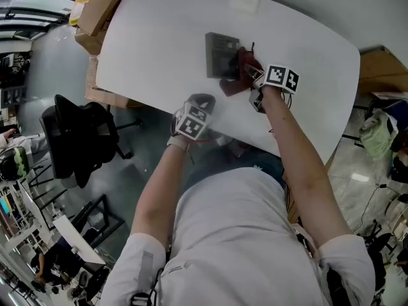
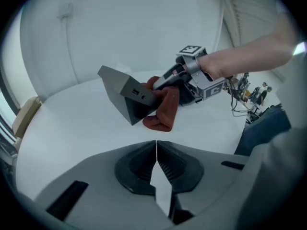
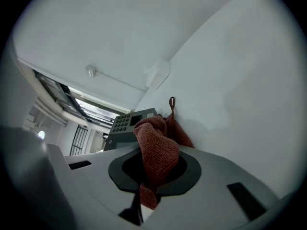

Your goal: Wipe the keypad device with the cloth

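The grey keypad device [image 1: 220,55] stands wedge-shaped on the white table [image 1: 159,37]. My right gripper [image 1: 253,76] is shut on a rust-red cloth [image 1: 245,67], which lies against the device's right side. In the right gripper view the cloth [image 3: 156,145] bunches up between the jaws of the right gripper [image 3: 150,174], and the keypad [image 3: 128,123] shows just beyond it. My left gripper [image 1: 203,104] hovers at the table's front edge, shut and empty. The left gripper view has the left gripper [image 2: 156,146], the device [image 2: 125,94], the cloth [image 2: 166,108] and the right gripper [image 2: 188,82].
Cardboard boxes [image 1: 97,10] sit off the table's left end. A black office chair [image 1: 78,138] stands on the floor to the left. A small white patch [image 1: 245,4] lies at the table's far side. Loose cables [image 2: 242,94] hang beside the right arm.
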A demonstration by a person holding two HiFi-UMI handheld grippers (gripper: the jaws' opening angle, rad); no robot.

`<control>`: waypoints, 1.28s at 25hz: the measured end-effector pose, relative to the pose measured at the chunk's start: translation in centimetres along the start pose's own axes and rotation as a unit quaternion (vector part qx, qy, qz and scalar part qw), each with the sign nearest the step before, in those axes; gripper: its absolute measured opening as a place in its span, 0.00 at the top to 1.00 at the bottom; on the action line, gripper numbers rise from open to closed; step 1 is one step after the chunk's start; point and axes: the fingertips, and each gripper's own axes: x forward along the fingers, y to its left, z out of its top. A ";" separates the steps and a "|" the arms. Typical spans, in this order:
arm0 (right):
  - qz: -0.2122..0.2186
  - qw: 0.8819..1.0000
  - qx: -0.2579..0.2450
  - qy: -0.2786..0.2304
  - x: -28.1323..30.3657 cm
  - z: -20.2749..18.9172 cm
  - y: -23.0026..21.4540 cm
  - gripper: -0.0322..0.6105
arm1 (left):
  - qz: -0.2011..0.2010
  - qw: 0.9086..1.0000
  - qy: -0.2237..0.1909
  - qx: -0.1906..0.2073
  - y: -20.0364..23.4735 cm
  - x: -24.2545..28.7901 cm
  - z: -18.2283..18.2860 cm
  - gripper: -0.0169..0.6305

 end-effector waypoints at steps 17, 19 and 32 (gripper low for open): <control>0.063 0.997 -0.041 -0.015 -0.7 2.6 6.7 0.87 | 0.027 0.992 -0.123 -0.001 4.5 -5.3 9.1 0.95; 0.082 0.995 -0.050 -0.010 -0.1 2.8 8.8 0.87 | 0.023 0.992 -0.126 0.003 4.4 -5.1 10.0 0.95; 0.118 0.987 -0.101 0.041 3.4 1.8 13.9 0.87 | 0.005 0.992 -0.126 -0.030 4.5 -4.0 11.9 0.92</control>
